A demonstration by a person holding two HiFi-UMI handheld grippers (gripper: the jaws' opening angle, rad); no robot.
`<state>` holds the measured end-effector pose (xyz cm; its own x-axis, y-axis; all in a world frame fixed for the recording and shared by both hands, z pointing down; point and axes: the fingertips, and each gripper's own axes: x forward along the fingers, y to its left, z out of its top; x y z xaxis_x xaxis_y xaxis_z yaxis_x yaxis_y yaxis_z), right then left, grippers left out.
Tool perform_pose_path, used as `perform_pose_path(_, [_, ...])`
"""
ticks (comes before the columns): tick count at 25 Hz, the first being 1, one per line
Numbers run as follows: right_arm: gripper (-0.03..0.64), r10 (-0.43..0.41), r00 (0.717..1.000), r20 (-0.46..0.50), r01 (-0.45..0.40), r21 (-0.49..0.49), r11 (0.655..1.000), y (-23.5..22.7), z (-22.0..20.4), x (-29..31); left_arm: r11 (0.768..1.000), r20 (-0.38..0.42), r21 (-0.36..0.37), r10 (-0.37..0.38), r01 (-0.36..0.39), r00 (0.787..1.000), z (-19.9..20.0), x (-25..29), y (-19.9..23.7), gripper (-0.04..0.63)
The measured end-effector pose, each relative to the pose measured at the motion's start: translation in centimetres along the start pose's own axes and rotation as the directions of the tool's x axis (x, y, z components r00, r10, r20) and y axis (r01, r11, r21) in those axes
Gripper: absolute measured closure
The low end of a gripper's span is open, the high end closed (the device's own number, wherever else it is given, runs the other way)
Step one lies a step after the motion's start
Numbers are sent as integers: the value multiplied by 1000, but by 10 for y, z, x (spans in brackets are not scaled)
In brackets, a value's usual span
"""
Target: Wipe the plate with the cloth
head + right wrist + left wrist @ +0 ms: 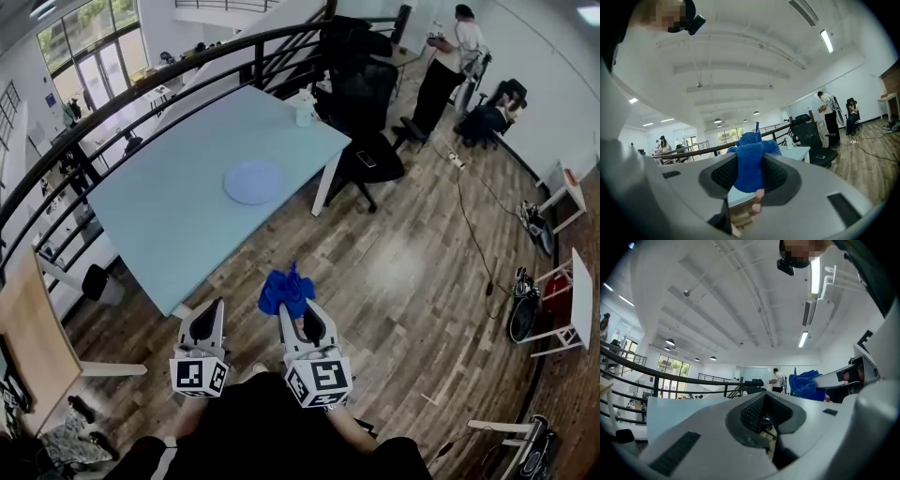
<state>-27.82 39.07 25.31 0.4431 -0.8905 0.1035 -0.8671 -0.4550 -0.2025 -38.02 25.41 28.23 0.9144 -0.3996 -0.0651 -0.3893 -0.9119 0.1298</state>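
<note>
While the plate [254,181] is lying ahead, the right gripper [300,317] is clamping the cloth [286,291] for wiping; the left gripper [208,321] is idling closed, empty.

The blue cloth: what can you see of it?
The blue cloth looks soft and fleecy, bunched into a crumpled wad. The right gripper is shut on its lower part, so the rest puffs out past the jaw tips. It is held above the wooden floor, short of the table, touching only that gripper.

The plate [253,181] lies on the table [159,225], cloth [286,289] between the right gripper [300,317]'s jaws.
</note>
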Motion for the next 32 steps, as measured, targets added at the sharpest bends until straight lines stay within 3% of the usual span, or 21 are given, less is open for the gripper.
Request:
perform_pose_path(9, [499,-39,999,-4,39,2,999,-10,-3,3,999,-9,-2,-34,34,999,-4,12,-2,594])
perform_pose_path(16, [499,-38,999,-11,38,9,999,-30,-3,19,1000,-25,-9,-16,16,1000,-13,33,-3,594])
perform_pose_path(32, [499,4,999,-38,-3,34,999,-98,14,98,1000,-38,14,21,-21,999,-17,130,-9,594])
